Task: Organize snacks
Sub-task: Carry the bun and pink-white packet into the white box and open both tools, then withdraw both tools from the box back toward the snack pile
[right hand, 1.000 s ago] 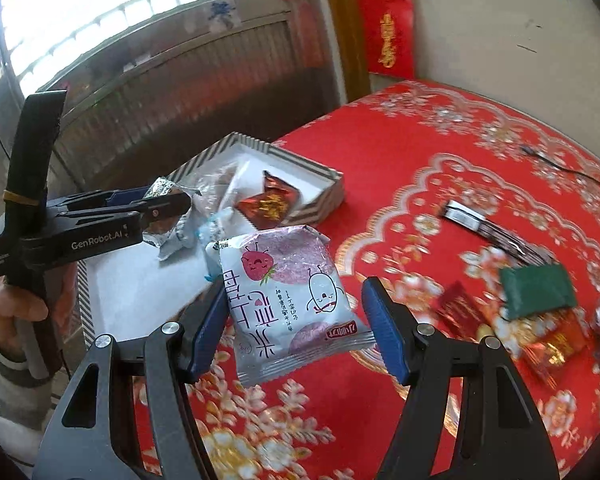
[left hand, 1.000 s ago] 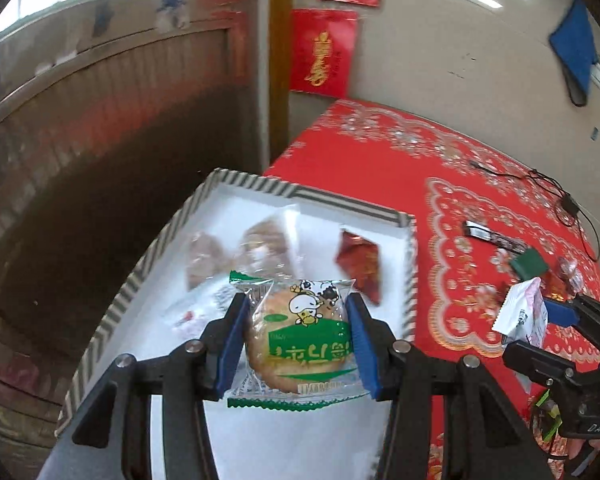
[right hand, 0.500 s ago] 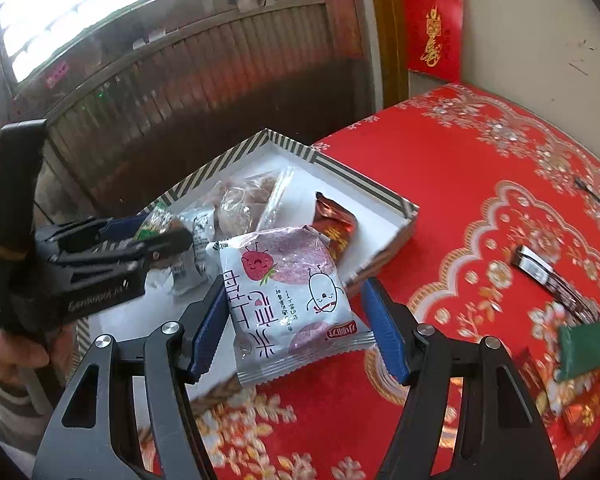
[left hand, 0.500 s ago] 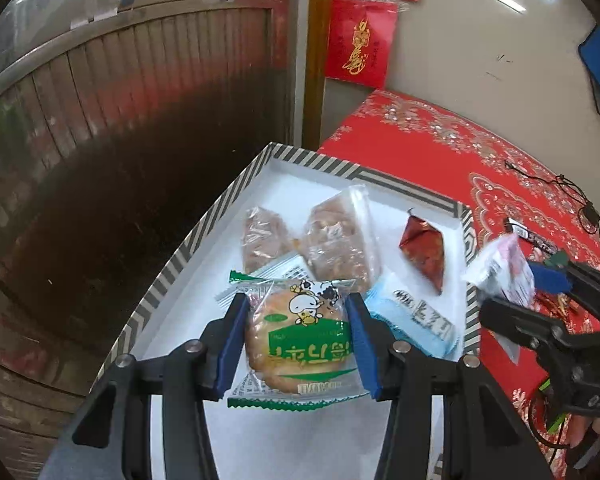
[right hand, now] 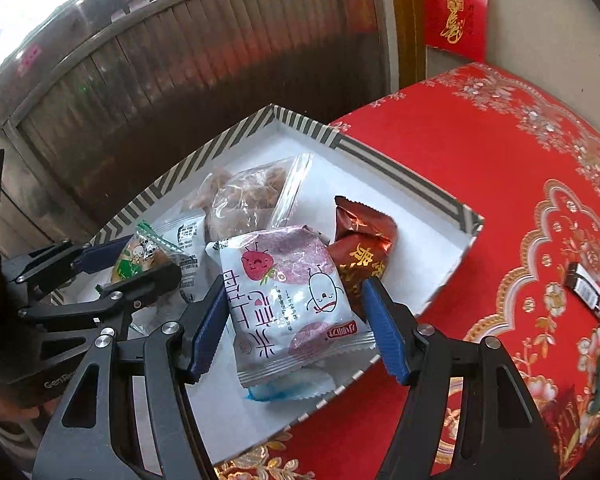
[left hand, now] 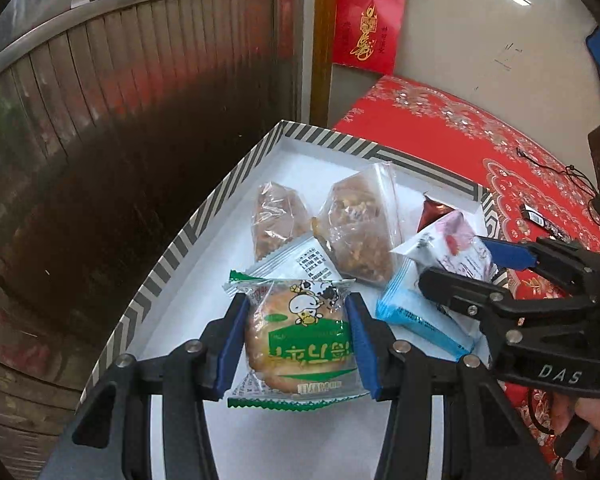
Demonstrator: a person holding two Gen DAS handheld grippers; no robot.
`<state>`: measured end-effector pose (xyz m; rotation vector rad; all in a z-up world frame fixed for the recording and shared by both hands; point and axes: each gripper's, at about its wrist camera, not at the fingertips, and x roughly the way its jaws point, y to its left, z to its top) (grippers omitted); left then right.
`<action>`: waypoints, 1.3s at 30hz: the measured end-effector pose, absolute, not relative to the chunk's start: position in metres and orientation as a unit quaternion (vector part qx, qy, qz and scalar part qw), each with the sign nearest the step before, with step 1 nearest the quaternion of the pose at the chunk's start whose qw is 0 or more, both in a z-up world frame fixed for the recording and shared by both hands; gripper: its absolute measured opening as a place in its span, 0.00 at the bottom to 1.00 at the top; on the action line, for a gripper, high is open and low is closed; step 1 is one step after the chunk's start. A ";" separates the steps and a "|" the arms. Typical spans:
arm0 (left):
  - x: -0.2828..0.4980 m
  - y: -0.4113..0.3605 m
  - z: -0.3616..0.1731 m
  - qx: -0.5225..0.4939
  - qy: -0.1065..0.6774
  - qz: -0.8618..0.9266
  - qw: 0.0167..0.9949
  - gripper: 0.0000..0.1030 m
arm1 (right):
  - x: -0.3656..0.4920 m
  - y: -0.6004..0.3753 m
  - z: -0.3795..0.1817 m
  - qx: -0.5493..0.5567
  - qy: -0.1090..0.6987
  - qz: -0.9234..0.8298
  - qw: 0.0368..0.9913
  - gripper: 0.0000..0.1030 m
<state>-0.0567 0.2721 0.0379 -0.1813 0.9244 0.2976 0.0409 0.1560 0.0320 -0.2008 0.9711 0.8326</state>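
Two claws are loaded: my left claw (left hand: 296,344) grips the green cookie packet (left hand: 300,336), my right claw (right hand: 296,320) the strawberry packet (right hand: 288,300). Both hang over the striped box (right hand: 440,196), the left nearer its bare white floor straight below.

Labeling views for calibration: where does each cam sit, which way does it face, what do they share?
Left wrist: on the left gripper, looking down its fingers at the cookie pack over the box; right gripper and a hand show.
Right wrist: on the right gripper, facing its strawberry pack; left gripper shows.
Shared: box, both packs, tablecloth.
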 end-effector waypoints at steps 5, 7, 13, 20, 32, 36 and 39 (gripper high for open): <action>-0.055 0.274 0.036 -0.090 0.444 0.150 0.879 0.53 | 0.041 0.158 0.030 -0.094 0.449 0.386 0.801 0.66; -0.055 0.274 0.034 -0.090 0.447 0.156 0.876 0.55 | 0.041 0.158 0.031 -0.093 0.448 0.382 0.803 0.66; -0.055 0.276 0.033 -0.093 0.447 0.169 0.873 0.65 | 0.038 0.156 0.034 -0.082 0.444 0.389 0.803 0.70; -0.060 0.276 0.039 -0.097 0.437 0.173 0.877 0.74 | 0.036 0.150 0.040 -0.070 0.442 0.385 0.807 0.70; -0.055 0.242 0.057 -0.075 0.414 0.156 0.894 0.88 | 0.024 0.096 0.067 -0.025 0.433 0.364 0.824 0.70; -0.049 0.225 0.059 -0.069 0.414 0.140 0.897 0.88 | 0.018 0.072 0.070 -0.019 0.431 0.351 0.831 0.70; -0.045 0.213 0.060 -0.065 0.413 0.128 0.899 0.89 | 0.013 0.056 0.072 -0.013 0.431 0.341 0.836 0.70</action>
